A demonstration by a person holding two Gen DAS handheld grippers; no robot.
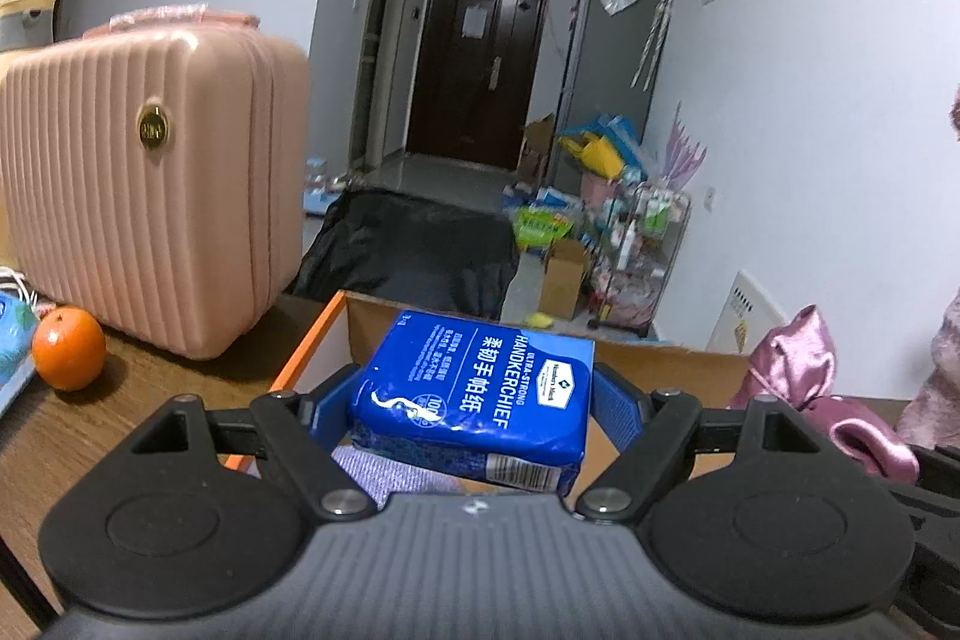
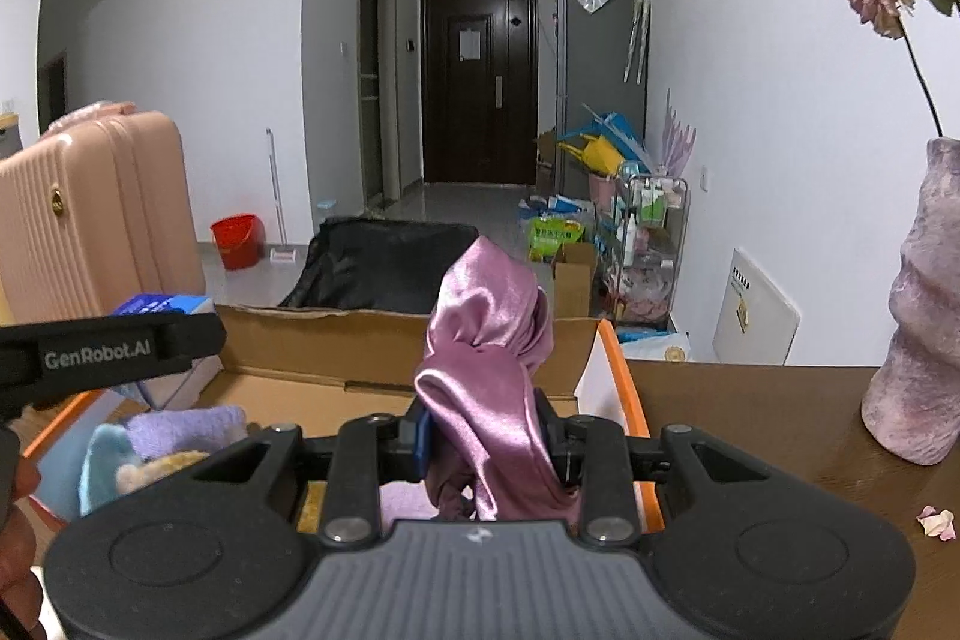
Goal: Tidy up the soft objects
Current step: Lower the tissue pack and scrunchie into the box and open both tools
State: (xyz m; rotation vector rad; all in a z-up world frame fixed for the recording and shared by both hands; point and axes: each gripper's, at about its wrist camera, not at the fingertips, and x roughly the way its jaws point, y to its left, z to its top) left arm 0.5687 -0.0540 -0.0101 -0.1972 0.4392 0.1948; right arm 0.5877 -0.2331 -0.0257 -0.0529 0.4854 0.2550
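My left gripper (image 1: 471, 409) is shut on a blue pack of handkerchief tissues (image 1: 480, 394), held over the open cardboard box (image 1: 660, 361) with the orange rim. My right gripper (image 2: 486, 439) is shut on a bunched pink satin cloth (image 2: 489, 340), which stands up between the pads above the same box (image 2: 336, 340). The satin cloth (image 1: 798, 364) shows at the right of the left wrist view. Inside the box lie a lilac knitted piece (image 2: 186, 430), a light blue soft item (image 2: 99, 460) and a tan plush bit (image 2: 162, 463). The left gripper's arm (image 2: 108, 349) crosses the left of the right wrist view.
A pink ribbed suitcase (image 1: 150, 190) stands on the brown table (image 1: 90, 430) at the left, with an orange (image 1: 68, 349) before it. A mottled purple vase (image 2: 918, 328) with a dried rose stands at the right on the table. A petal (image 2: 936, 522) lies near it.
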